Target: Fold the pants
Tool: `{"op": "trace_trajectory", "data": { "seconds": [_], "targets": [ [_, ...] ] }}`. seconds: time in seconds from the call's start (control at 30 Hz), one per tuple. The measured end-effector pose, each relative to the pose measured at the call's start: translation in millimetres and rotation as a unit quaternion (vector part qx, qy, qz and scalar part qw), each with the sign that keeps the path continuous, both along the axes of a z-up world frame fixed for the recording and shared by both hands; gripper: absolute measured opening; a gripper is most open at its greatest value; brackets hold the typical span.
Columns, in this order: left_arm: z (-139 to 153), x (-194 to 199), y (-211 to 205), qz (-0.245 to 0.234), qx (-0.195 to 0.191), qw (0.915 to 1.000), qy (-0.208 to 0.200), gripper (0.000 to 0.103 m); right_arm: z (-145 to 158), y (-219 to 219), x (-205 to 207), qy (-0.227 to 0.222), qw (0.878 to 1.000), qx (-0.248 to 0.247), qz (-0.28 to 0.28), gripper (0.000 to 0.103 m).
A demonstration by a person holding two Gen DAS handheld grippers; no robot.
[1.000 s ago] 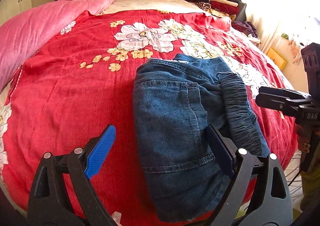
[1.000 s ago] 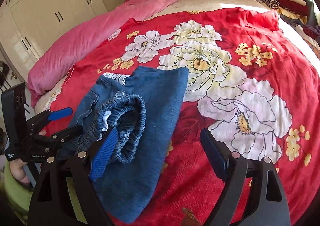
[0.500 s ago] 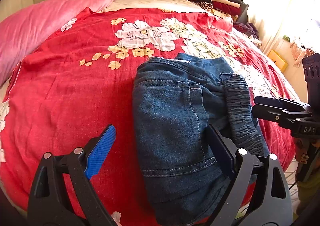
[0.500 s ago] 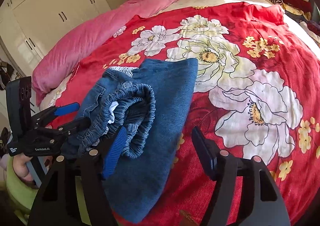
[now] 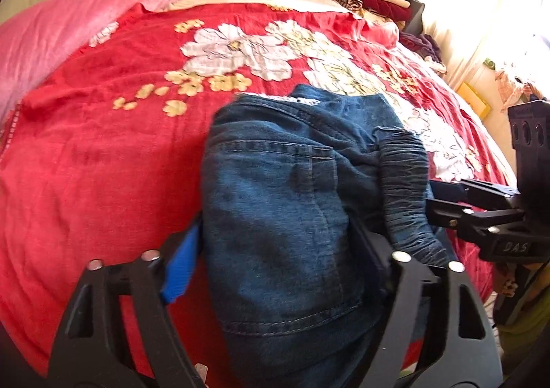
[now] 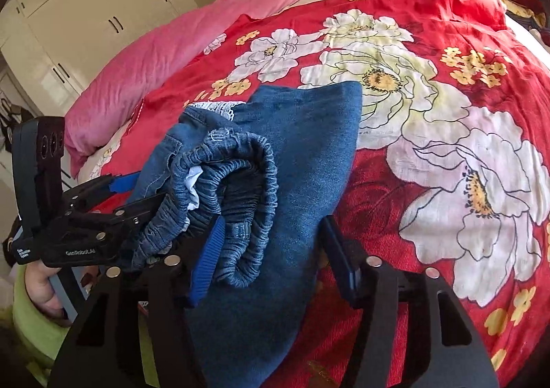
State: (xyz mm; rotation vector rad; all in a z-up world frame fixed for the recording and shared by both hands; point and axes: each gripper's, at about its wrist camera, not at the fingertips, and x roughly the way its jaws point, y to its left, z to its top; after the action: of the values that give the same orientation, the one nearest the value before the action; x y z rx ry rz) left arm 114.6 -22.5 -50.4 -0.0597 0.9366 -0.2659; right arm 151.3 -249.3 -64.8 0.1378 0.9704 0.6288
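The jeans (image 5: 288, 216) lie low centre on the red blanket (image 5: 86, 164), already folded into a thick bundle. Both the left gripper (image 5: 275, 261) and right gripper (image 6: 271, 250) straddle its near end, jaws closing on denim, probably for a last fold or lift.

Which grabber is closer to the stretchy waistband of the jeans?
Right. The right gripper straddles the elastic waistband, jaws closing; the left gripper closes around the pocket side, just beside it.
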Motion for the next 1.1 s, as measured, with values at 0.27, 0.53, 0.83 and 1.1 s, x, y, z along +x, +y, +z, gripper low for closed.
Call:
{"op": "trace_trajectory", "data": {
  "seconds": [0.27, 0.53, 0.83, 1.1],
  "targets": [
    [17.5, 5.4, -5.4, -0.005, -0.023, 0.9995, -0.02, 0.027, 26.3, 15.5, -5.8, -0.072, 0.997, -0.003, 0.042, 0.018],
    [47.7, 34.1, -9.7, 0.002, -0.01, 0.9979, -0.065, 0.027, 59.4, 21.5, 24.2, -0.137, 0.99, -0.009, 0.031, 0.018],
    [26.5, 62.0, -8.1, 0.018, 0.03, 0.9981, -0.051, 0.029, 28.7, 22.0, 66.7, -0.086, 0.995, -0.057, -0.012, 0.023],
    [15.2, 62.1, -2.5, 0.021, 0.037, 0.9982, -0.041, 0.048, 10.9, 7.2, 65.6, -0.064, 0.992, -0.09, -0.055, 0.051]
  ]
}}
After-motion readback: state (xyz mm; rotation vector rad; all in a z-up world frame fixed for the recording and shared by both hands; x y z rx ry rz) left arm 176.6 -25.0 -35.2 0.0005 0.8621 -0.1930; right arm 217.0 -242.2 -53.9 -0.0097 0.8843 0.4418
